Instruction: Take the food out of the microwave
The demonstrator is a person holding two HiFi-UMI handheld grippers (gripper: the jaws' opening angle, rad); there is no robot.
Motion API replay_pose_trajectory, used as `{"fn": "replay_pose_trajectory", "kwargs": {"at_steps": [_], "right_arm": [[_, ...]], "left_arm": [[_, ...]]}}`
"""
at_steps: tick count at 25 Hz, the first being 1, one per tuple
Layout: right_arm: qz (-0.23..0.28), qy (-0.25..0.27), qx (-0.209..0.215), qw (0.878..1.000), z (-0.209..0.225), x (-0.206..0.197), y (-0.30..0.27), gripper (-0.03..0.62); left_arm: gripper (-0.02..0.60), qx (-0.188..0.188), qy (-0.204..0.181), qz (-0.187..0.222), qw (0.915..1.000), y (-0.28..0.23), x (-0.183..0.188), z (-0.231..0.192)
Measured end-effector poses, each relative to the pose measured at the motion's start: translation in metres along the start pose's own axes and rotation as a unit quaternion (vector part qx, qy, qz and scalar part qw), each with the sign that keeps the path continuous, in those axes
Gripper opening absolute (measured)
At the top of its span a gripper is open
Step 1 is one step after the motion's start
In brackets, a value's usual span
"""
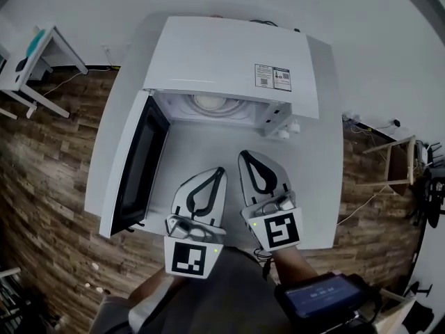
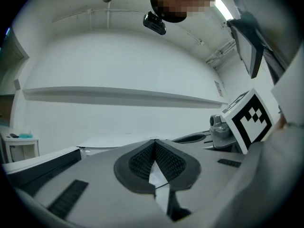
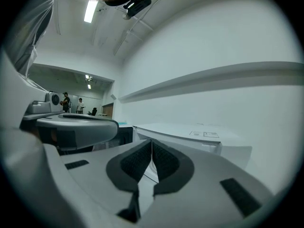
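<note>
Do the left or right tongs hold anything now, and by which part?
Nothing is held. The left tongs and the right tongs are both shut and empty, in front of the open microwave.

Head view: from high up, looking steeply down on the white table (image 1: 321, 186), close to its front edge, with the microwave (image 1: 229, 54) at the back.

Left gripper view and right gripper view: low, level, side by side, facing the microwave and the wall (image 2: 118, 118) behind it.

Shared by all three: the microwave.

Also in the left gripper view: the right gripper (image 2: 183, 138), at the right side. In the right gripper view: the left gripper (image 3: 114, 124), at the left side.
</note>
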State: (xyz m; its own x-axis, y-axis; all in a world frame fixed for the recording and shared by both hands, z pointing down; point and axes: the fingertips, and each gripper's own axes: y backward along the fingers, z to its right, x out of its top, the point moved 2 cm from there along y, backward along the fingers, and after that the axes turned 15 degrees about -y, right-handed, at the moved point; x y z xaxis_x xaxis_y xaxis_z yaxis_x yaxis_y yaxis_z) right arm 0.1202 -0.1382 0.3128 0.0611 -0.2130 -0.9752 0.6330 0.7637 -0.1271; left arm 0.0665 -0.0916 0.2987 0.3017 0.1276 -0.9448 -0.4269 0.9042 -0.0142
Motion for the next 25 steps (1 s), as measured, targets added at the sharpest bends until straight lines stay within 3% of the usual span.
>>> {"fn": "replay_pose_trajectory", "kwargs": {"at_steps": [12,25], "right_arm": [[-0.053,-0.002,0.005,0.999,0.01,-0.041,-0.069,0.026],[-0.102,-0.006,-0.006,0.995,0.039,-0.082,-0.133,0.043]], "left_arm": [[0.006,0.018,0.038,-0.03,0.9986,-0.018,-0.05,-0.039],[0.006,0.003,0.096,-0.06,0.9936,-0.039,-0.096,-0.045]]}}
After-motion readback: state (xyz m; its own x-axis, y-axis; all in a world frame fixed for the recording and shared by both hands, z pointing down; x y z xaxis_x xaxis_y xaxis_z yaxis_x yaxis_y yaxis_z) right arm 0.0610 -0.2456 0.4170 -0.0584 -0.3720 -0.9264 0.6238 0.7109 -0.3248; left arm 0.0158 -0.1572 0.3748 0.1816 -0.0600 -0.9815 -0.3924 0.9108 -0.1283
